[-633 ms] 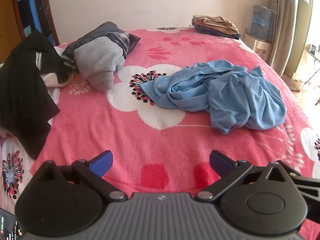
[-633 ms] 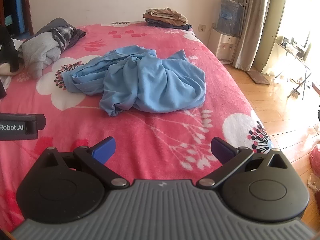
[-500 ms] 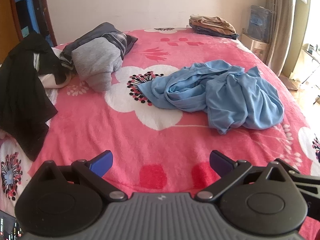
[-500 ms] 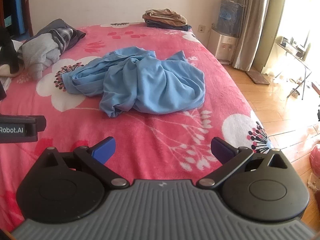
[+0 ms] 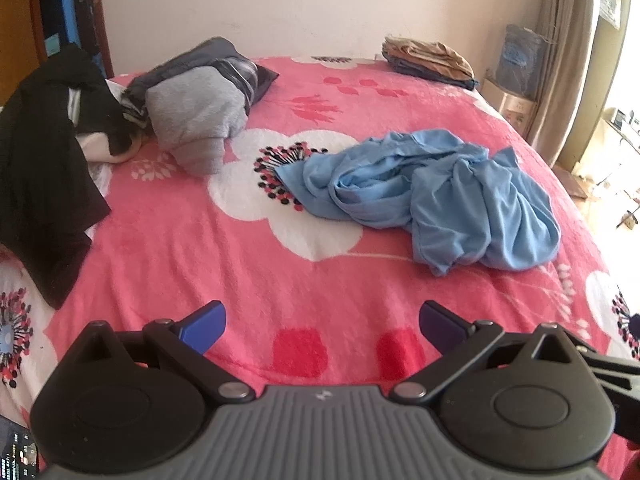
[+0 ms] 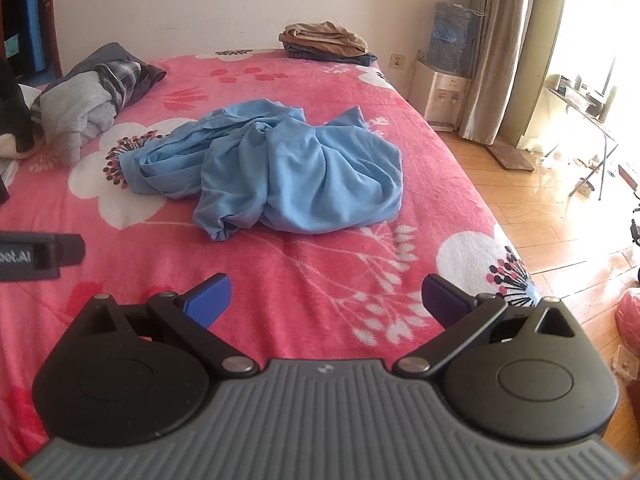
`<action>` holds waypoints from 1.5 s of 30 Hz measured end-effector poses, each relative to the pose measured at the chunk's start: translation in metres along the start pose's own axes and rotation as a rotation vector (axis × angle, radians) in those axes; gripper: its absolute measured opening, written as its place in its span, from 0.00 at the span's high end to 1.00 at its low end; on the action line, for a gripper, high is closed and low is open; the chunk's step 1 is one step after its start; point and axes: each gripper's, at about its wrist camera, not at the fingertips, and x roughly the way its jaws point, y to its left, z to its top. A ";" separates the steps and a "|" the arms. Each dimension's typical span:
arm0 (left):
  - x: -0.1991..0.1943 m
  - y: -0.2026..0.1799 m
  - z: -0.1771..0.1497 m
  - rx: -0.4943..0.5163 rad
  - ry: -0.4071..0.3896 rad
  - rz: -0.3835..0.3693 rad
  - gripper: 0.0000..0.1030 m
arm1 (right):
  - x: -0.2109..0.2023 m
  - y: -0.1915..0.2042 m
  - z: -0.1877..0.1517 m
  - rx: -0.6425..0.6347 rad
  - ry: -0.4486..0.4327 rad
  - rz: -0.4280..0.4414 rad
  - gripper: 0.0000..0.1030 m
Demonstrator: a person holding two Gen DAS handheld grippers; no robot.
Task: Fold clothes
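- One small stack of folded clothes, tan cloth on top of dark blue cloth (image 6: 326,42), already lies at the far corner of the bed with the pink blanket printed with white flowers (image 5: 320,280); I judge this is the finished part of the task.
- One crumpled light-blue garment of thin soft fabric (image 5: 432,196) lies in the middle of the bed, bunched in many wrinkles and not spread flat. It seems to be the piece in hand, and its folding is not yet begun.
- Several more clothes wait at the left side of the bed: a heap with a grey sweatshirt and a dark checked cloth (image 5: 196,104), and beside it a black garment with some white cloth under it (image 5: 44,152) hanging over the edge. They are all unfolded, so most of the work is left.
- The left claw (image 5: 320,326) is released, its blue and purple fingers spread wide with nothing between them; it hangs over bare blanket, well apart from the blue garment.
- The right claw (image 6: 326,298) is also released and empty, over the near part of the bed, in front of the blue garment but not touching it.
- I judge the task is at an early-to-middle stage: the next need is to take the blue garment at its edges and lay it flat.
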 end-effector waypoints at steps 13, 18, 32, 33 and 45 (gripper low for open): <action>-0.005 -0.008 0.000 0.047 -0.012 0.064 0.00 | 0.002 0.003 0.002 0.003 0.050 -0.013 0.01; -0.004 -0.006 -0.001 0.038 0.002 0.068 0.00 | 0.001 0.003 0.006 0.012 0.065 -0.017 0.01; -0.004 -0.006 -0.001 0.033 0.030 0.072 0.00 | -0.004 0.001 0.008 0.011 0.074 -0.024 0.01; -0.005 -0.006 -0.001 0.035 0.029 0.075 0.00 | -0.004 0.001 0.008 0.011 0.074 -0.024 0.01; -0.007 -0.007 -0.002 0.032 0.030 0.078 0.00 | -0.007 0.001 0.008 0.013 0.071 -0.026 0.01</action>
